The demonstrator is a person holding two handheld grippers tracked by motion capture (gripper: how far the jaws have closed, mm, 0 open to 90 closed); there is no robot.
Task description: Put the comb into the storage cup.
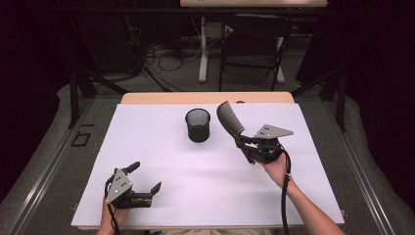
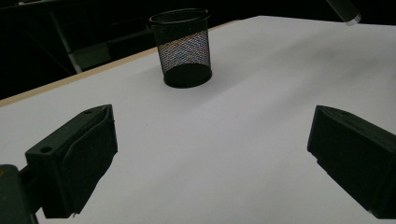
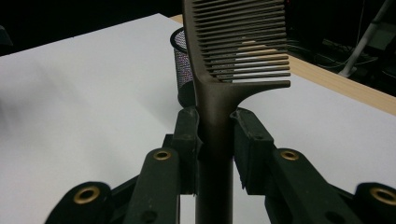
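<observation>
**Comb clamped in the right gripper, mesh cup sitting out in the open**

High view: the white worktop (image 1: 161, 196) takes up the middle of the frame, with a strip of bare wood along its far edge at the top. The black mesh cup (image 1: 197, 125) stands upright just above centre, nothing touching it, and there's loads of bare white surface all around it, especially across the lower middle. The left gripper (image 1: 146, 177) sits at lower left, close to the near edge, jaws spread wide with nothing in them. The right gripper (image 1: 243, 142) is right of centre, holding the dark comb (image 1: 230, 117) by its handle; the toothed end sticks up and to the left, ending just right of the cup and clear of it.

Left gripper view: both black jaws are at the bottom corners, far apart, just white surface between them. The cup (image 2: 183, 46) is at upper centre, near the wooden edge. Through the mesh it looks empty. The tip of the comb's handle (image 2: 344, 10) pokes in at the top right corner.

Right gripper view: the jaws are closed tight on the comb's handle (image 3: 215, 121), one pad each side. Teeth fan out to the right at the top. The cup (image 3: 184, 70) peeks out behind the comb, left of it, and I can't see inside from here.
</observation>
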